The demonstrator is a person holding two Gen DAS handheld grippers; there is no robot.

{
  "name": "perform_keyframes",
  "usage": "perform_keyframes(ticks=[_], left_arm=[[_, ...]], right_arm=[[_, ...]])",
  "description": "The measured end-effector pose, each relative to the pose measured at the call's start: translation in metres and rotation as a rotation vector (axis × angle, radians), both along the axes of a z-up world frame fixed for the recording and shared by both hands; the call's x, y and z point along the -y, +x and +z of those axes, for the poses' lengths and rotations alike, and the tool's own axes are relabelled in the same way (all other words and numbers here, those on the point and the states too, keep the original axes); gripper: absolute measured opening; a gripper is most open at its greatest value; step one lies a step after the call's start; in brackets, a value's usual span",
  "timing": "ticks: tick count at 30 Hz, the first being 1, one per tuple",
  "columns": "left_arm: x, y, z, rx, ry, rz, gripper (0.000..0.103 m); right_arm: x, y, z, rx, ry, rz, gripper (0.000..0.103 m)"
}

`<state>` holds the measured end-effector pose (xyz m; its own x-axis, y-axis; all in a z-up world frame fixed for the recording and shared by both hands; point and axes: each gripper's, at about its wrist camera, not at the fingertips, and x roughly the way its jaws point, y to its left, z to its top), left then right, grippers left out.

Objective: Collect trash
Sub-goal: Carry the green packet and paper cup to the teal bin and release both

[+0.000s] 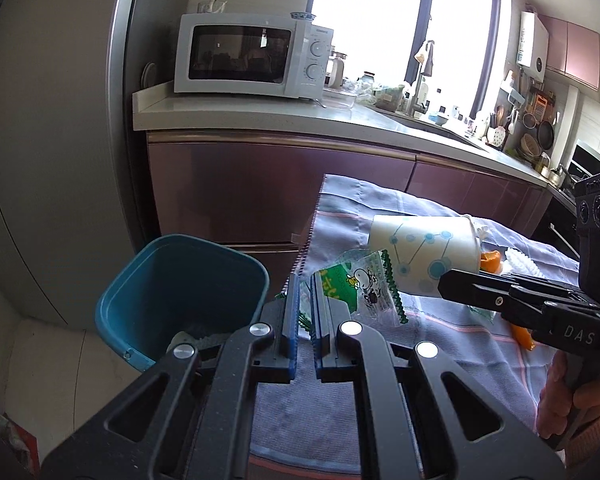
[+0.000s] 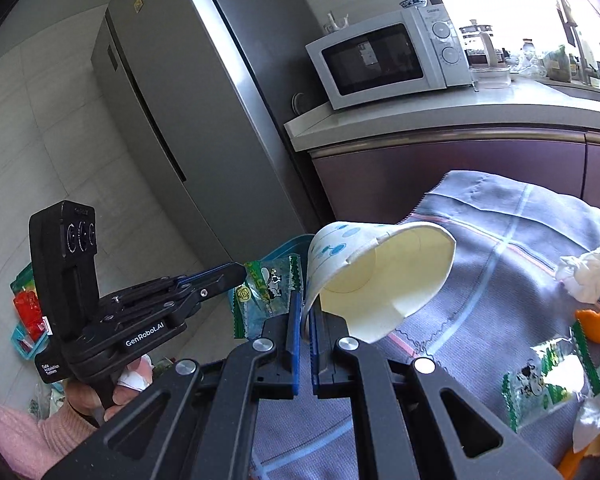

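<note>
Looking along the left tool (image 1: 305,300), its fingers are pinched on a green snack wrapper (image 1: 360,284), and the teal bin (image 1: 180,292) sits just left of it, mouth up, beside the desk (image 1: 440,344) edge.

From the right wrist, the right tool (image 2: 306,312) is clamped on the paper cup (image 2: 380,276) rim — the cup's axis runs up-right, and the bin (image 2: 288,246) lies beyond the cup.

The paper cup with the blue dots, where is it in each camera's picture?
Left wrist view: the paper cup is right of centre, lying sideways above the right hand-held gripper.
Right wrist view: the paper cup is in the centre, its wall pinched in that gripper, mouth facing the camera.
Shared landmark: the white microwave.
</note>
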<state>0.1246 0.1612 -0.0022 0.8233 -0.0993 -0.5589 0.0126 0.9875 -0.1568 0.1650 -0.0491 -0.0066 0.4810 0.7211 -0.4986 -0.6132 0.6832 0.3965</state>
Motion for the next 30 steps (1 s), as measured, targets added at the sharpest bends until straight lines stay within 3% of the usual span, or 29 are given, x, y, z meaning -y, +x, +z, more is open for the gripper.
perform_keyframes(ticks=[16, 30], left_arm=[[-0.056, 0.025, -0.016, -0.032, 0.022, 0.126, 0.006], [-0.094, 0.053, -0.058, -0.119, 0.023, 0.211, 0.006]], right_arm=[[-0.064, 0.039, -0.010, -0.047, -0.043, 0.076, 0.003], [-0.122, 0.065, -0.036, -0.117, -0.138, 0.156, 0.003]])
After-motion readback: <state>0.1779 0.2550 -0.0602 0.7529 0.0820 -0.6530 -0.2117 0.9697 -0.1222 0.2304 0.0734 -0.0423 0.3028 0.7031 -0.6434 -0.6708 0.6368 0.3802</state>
